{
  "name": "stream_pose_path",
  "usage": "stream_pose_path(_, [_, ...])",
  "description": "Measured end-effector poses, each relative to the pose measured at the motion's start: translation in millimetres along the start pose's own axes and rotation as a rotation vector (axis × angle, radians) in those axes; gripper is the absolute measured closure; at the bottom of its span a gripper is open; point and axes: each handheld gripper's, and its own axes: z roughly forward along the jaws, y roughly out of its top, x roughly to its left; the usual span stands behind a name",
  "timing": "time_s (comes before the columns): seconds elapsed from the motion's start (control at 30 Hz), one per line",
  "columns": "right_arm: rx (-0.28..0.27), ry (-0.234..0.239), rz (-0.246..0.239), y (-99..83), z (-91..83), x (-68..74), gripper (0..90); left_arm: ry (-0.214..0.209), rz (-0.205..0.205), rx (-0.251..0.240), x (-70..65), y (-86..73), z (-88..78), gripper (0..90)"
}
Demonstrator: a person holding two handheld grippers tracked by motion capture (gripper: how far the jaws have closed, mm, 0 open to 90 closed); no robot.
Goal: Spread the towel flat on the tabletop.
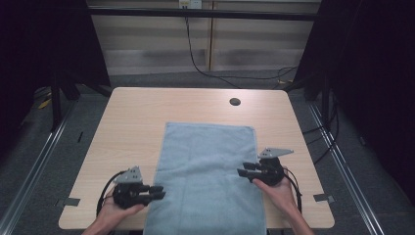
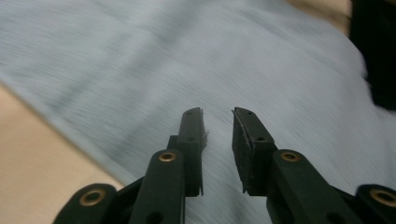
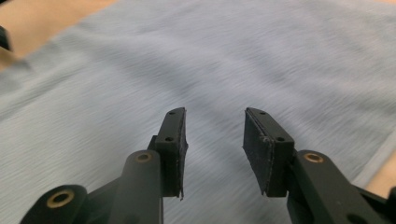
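A light blue towel [image 1: 208, 171] lies flat down the middle of the wooden table [image 1: 132, 122], its near end hanging over the front edge. My left gripper [image 1: 159, 192] hovers at the towel's left edge near the front, pointing right. In the left gripper view the left gripper [image 2: 218, 112] is open over the towel [image 2: 187, 56], with nothing between its jaws. My right gripper [image 1: 243, 169] is at the towel's right edge, pointing left. Seen in the right gripper view, the right gripper [image 3: 215, 112] is open above the cloth [image 3: 233, 56] and holds nothing.
A round cable hole [image 1: 235, 102] sits near the table's far edge. Grey tape marks [image 1: 72, 201] lie at the front corners. Bare wood runs along both sides of the towel. Dark frame posts and a black cable [image 1: 195, 58] stand beyond the table.
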Motion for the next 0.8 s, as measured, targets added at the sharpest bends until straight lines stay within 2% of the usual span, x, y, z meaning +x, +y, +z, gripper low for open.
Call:
stream_pose_path(0.07, [0.012,-0.017,0.011,7.9,14.4,-12.7,62.2,0.033,-0.008,0.007,15.4,13.6,11.0,71.6])
stream_pose_path(0.1, [0.015,-0.029,0.0,9.6,20.8,-16.3,62.3,0.063,-0.006,0.007,22.8,19.0,16.8,68.5])
stream_pose_path(0.13, [0.039,-0.04,0.002,10.6,27.1,-18.5,61.5,0.073,-0.012,0.012,31.4,23.7,22.7,65.2])
stream_pose_path(0.17, [0.058,-0.049,-0.002,10.5,33.2,-19.9,60.8,0.081,-0.035,0.008,36.9,26.6,26.9,63.9])
stream_pose_path(0.2, [0.073,-0.052,-0.003,9.7,36.9,-20.1,59.4,0.102,-0.05,0.007,42.9,29.8,31.9,61.5])
stream_pose_path(0.23, [0.071,-0.057,-0.012,8.0,39.7,-19.2,58.4,0.125,-0.053,0.021,48.6,34.3,38.4,55.3])
stream_pose_path(0.27, [0.068,-0.061,-0.027,7.8,40.3,-17.5,58.4,0.154,-0.064,0.016,52.8,36.9,41.5,48.1])
stream_pose_path(0.3, [0.08,-0.074,-0.048,7.6,39.6,-15.5,59.4,0.166,-0.08,0.013,56.4,39.1,44.8,46.3])
stream_pose_path(0.33, [0.084,-0.085,-0.069,6.7,39.1,-13.1,60.8,0.168,-0.074,0.02,58.8,40.4,47.2,45.6])
stream_pose_path(0.37, [0.085,-0.091,-0.082,6.0,38.7,-11.6,65.9,0.193,-0.051,0.023,60.1,40.2,51.3,47.1])
stream_pose_path(0.4, [0.089,-0.094,-0.098,5.1,37.4,-10.8,71.1,0.187,-0.041,0.042,60.5,38.1,55.0,55.7])
stream_pose_path(0.5, [0.08,-0.073,-0.056,1.5,34.3,-11.3,80.5,0.181,0.028,0.073,54.3,34.9,55.7,64.8])
stream_pose_path(0.63, [0.082,-0.045,-0.051,-3.9,29.3,-7.6,82.1,0.149,0.05,0.067,43.7,23.2,47.3,70.7])
stream_pose_path(0.67, [0.084,-0.033,-0.046,-6.0,27.4,-5.6,82.0,0.149,0.05,0.067,43.7,23.2,47.3,71.0])
stream_pose_path(0.73, [0.089,-0.004,-0.036,-11.3,22.8,1.3,81.6,0.13,0.025,0.07,35.7,14.9,38.6,70.9])
stream_pose_path(0.8, [0.103,0.009,-0.048,-17.5,16.5,11.1,81.2,0.098,0.032,0.078,27.1,7.7,31.9,70.7])
